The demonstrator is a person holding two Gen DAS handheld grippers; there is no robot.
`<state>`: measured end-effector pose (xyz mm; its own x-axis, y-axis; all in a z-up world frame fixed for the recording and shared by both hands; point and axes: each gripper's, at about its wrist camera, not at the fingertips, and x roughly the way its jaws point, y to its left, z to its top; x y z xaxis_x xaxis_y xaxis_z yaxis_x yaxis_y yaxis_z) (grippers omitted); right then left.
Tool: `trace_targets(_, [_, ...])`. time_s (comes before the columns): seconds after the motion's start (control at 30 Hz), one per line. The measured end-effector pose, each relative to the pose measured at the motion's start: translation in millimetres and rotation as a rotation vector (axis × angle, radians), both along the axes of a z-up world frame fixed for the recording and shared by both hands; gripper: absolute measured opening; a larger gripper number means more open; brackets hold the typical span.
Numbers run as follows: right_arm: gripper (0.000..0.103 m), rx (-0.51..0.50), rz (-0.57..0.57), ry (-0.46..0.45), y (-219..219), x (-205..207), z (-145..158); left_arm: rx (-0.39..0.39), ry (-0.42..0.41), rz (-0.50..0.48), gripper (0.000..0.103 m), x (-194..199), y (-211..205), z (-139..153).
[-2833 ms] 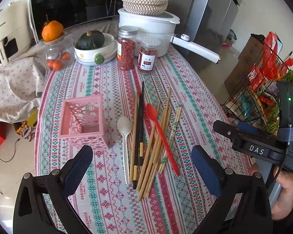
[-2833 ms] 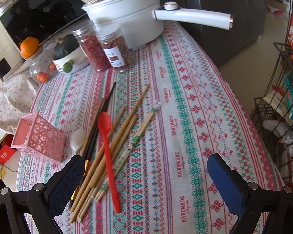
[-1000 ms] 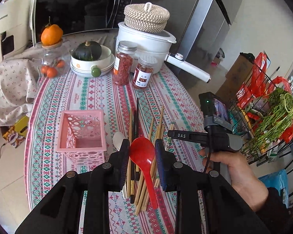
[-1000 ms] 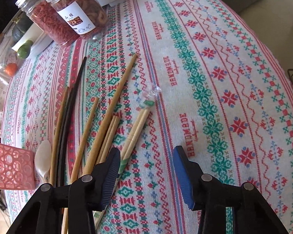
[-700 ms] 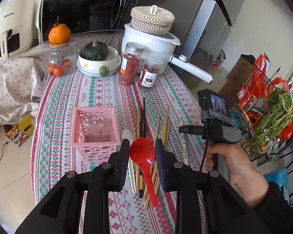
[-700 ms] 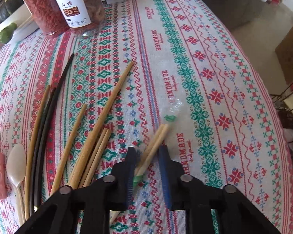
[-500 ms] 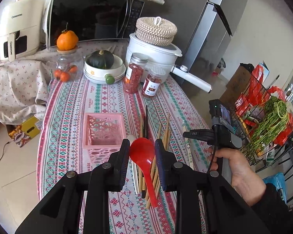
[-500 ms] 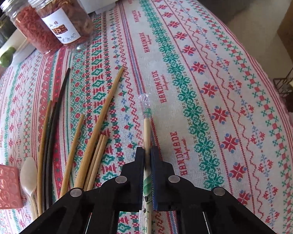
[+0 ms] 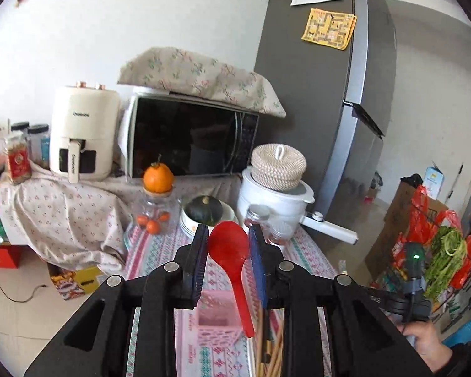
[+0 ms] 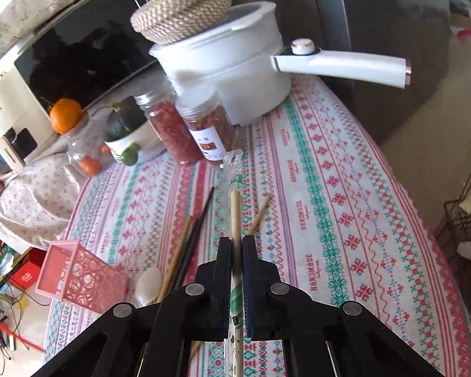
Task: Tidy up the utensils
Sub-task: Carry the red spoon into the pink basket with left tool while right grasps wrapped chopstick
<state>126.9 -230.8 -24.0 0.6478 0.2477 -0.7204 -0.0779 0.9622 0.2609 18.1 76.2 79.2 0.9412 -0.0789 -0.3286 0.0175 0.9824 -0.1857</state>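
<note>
My left gripper (image 9: 228, 245) is shut on the bowl of a red plastic spoon (image 9: 230, 254), held high with its handle hanging down over the pink lattice basket (image 9: 216, 317). My right gripper (image 10: 235, 251) is shut on a wrapped pair of wooden chopsticks (image 10: 235, 213), lifted off the table and pointing away. The pink basket also shows in the right wrist view (image 10: 78, 278) at lower left. Loose wooden and black chopsticks (image 10: 188, 245) and a white spoon (image 10: 147, 282) lie on the patterned tablecloth beside it.
Two red-filled jars (image 10: 188, 132), a white pot with a long handle (image 10: 235, 59), a bowl with a dark squash (image 10: 125, 132) and a glass jar topped by an orange (image 10: 66, 113) stand at the back. A microwave (image 9: 188, 144) and a wire rack (image 9: 436, 251) flank the table.
Both grippers have risen and tilted up. The left one carries the red spoon above the basket. The right one has lifted the wrapped chopsticks off the tablecloth.
</note>
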Motion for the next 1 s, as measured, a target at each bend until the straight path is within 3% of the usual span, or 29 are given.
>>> trace_targets(0.1, [0.005,0.02,0.013,-0.034,6,-6,6,0.08,-0.053,0.053,0.028,8,-3,-6])
trace_targets(0.23, [0.005,0.026,0.024,-0.087,15,-11,12,0.133,-0.048,0.06,0.028,29,-8,-24])
trace_targets(0.5, [0.005,0.02,0.038,-0.218,39,-22,27,0.189,0.11,0.022,0.028,80,-9,-72])
trace_targets(0.63, [0.005,0.038,0.042,-0.261,51,-27,33,0.128,0.186,0.01,0.03,95,1,-86])
trace_targets(0.7, [0.005,0.053,0.043,-0.272,57,-29,35,0.065,0.229,0.013,0.052,98,10,-89])
trace_targets(0.77, [0.005,0.07,0.046,-0.284,64,-31,37,0.022,0.237,0.02,0.066,94,17,-88])
trace_targets(1.0, [0.005,0.108,0.03,-0.359,98,-35,49,0.045,0.239,0.016,0.08,56,38,-76])
